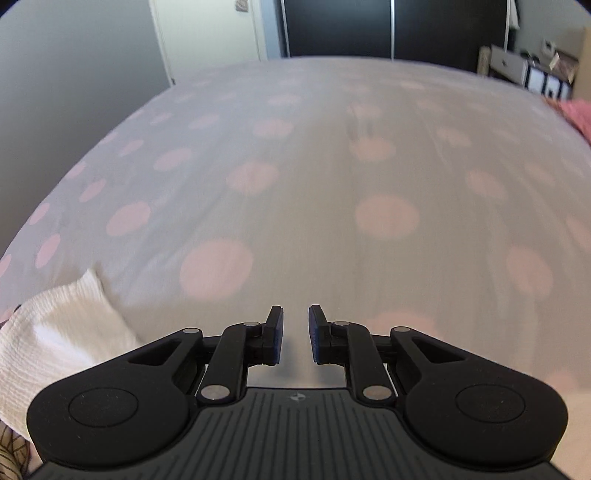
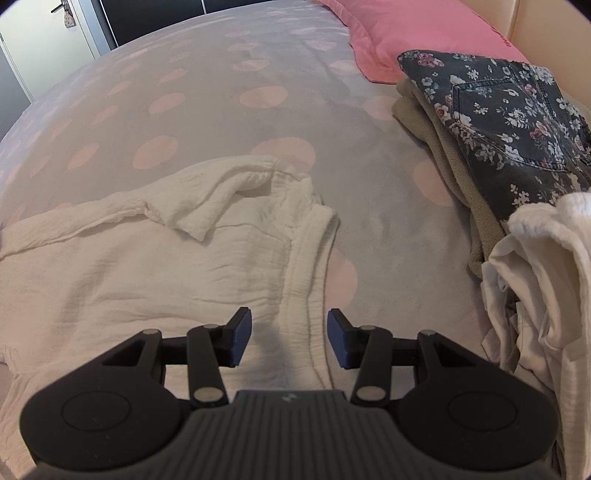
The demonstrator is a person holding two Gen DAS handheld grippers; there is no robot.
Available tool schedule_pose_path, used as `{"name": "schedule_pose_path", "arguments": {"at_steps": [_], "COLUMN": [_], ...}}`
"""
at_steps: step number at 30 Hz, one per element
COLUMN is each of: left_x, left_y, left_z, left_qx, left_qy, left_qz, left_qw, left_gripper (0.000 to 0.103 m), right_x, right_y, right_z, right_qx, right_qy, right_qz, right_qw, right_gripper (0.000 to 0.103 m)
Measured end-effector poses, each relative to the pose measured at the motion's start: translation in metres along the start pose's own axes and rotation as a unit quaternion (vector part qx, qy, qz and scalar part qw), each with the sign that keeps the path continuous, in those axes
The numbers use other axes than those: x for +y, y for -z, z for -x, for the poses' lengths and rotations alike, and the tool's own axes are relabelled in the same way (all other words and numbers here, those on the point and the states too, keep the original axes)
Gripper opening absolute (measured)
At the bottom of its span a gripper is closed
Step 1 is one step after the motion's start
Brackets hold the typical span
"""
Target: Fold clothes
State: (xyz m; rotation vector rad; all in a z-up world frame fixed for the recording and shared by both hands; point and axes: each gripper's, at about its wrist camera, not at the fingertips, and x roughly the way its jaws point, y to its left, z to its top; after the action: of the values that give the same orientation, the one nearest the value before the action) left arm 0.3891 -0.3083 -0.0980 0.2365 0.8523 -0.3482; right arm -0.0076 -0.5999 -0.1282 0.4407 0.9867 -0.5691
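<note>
White garment spread on a spotted bed, both grippers empty above it

The white garment (image 2: 147, 258) lies flat on the bedspread (image 2: 207, 110); its ribbed edge runs under the gap of the right gripper (image 2: 290, 338), whose jaws stand wide apart with no pad pressing the cloth. In the left wrist view only a corner of the garment shows, low and off to the side of the left gripper (image 1: 295, 334), whose jaws are narrowly parted over bare bedspread, holding nothing. A pile of clothes (image 2: 517, 129), floral fabric on top, sits near a pink pillow (image 2: 406, 33), well apart from the right fingers
</note>
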Motion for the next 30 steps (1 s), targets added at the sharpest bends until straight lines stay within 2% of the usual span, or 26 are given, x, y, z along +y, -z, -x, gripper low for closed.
{"name": "schedule_pose_path", "arguments": {"at_steps": [2,5,10,17,19,22,25,30], "left_x": [-0.002,-0.007,-0.013,-0.021,-0.026,-0.027,-0.028,-0.041], "left_y": [-0.009,-0.004,0.031,0.083,0.094,0.095,0.082,0.040], "left_z": [0.006,0.017,0.037,0.048,0.041,0.023,0.006,-0.017], "left_qx": [0.005,0.015,0.041,0.107,0.114,0.106,0.084,0.047], "left_qy": [0.030,0.043,0.052,0.089,0.077,0.062,0.050,-0.012], "left_qz": [0.004,-0.041,-0.122,-0.173,-0.190,-0.169,-0.127,-0.087], "left_qw": [0.9995,0.9981,0.9903,0.9750,0.9721,0.9779,0.9871,0.9950], "left_gripper": [0.014,0.014,0.014,0.014,0.014,0.014,0.014,0.013], "right_x": [-0.003,-0.008,-0.013,-0.015,-0.015,-0.014,-0.014,-0.013], "right_y": [0.000,0.000,0.002,0.003,0.003,0.003,0.003,0.003], "right_z": [-0.002,-0.003,-0.001,0.006,0.005,0.004,0.003,0.002], "right_qx": [0.005,0.009,0.014,0.007,0.008,0.009,0.011,0.013], "right_qy": [0.001,0.003,-0.002,-0.004,-0.005,-0.007,-0.008,-0.010], "right_qz": [-0.004,-0.015,-0.025,-0.029,-0.028,-0.027,-0.026,-0.024], "right_qw": [1.000,1.000,1.000,1.000,1.000,1.000,1.000,1.000], "right_gripper": [0.049,0.050,0.050,0.051,0.051,0.051,0.051,0.052]}}
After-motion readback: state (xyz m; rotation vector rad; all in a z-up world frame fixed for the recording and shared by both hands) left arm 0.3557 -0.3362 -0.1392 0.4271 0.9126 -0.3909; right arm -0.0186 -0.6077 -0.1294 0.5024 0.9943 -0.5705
